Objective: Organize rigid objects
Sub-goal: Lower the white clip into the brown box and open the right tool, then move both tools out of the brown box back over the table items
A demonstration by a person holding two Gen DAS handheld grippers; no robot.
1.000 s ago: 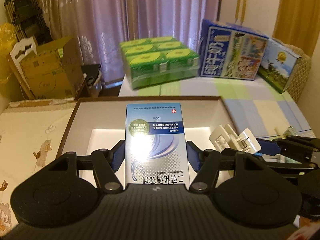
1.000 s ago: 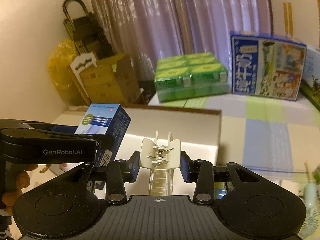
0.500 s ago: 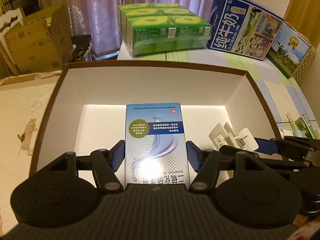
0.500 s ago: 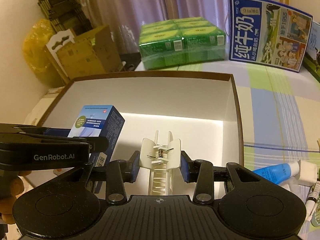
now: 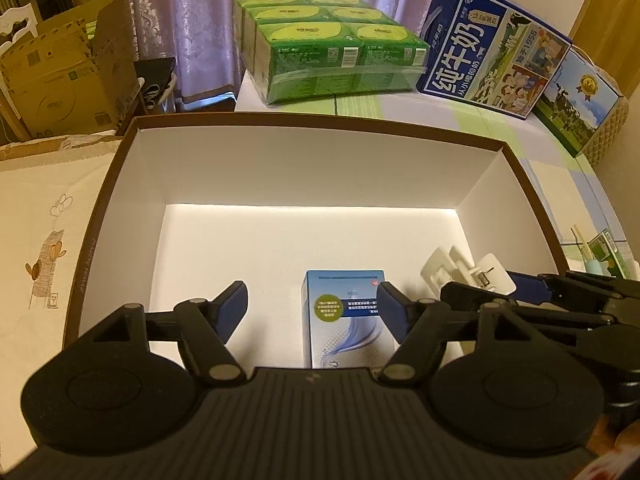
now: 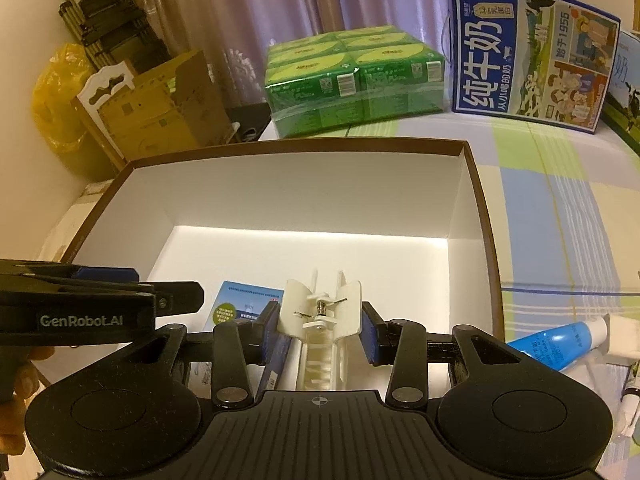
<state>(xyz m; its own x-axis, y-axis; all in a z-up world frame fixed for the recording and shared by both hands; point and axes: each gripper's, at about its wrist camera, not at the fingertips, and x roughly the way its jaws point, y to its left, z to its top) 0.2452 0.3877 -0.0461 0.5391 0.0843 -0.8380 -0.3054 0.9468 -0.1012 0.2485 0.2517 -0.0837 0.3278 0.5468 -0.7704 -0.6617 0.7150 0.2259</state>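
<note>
A blue-and-white medicine box [image 5: 347, 316] lies on the floor of the brown-rimmed white storage box [image 5: 280, 168], near its front wall; it also shows in the right wrist view [image 6: 244, 306]. My left gripper [image 5: 312, 304] is open above it, its right finger beside the box and not gripping. My right gripper [image 6: 320, 326] is shut on a white plastic hair clip [image 6: 322, 320] and holds it inside the storage box [image 6: 304, 188], to the right of the medicine box. The clip also shows in the left wrist view [image 5: 466, 276].
A green carton pack [image 5: 328, 64] and blue milk cartons [image 5: 492, 68] stand behind the storage box. Cardboard boxes [image 5: 60, 88] sit at the far left. A blue tube [image 6: 556, 344] and small items lie on the striped cloth to the right.
My left gripper has opened and let go of the medicine box, which now lies on the storage box floor. Both grippers have moved down into the storage box.
</note>
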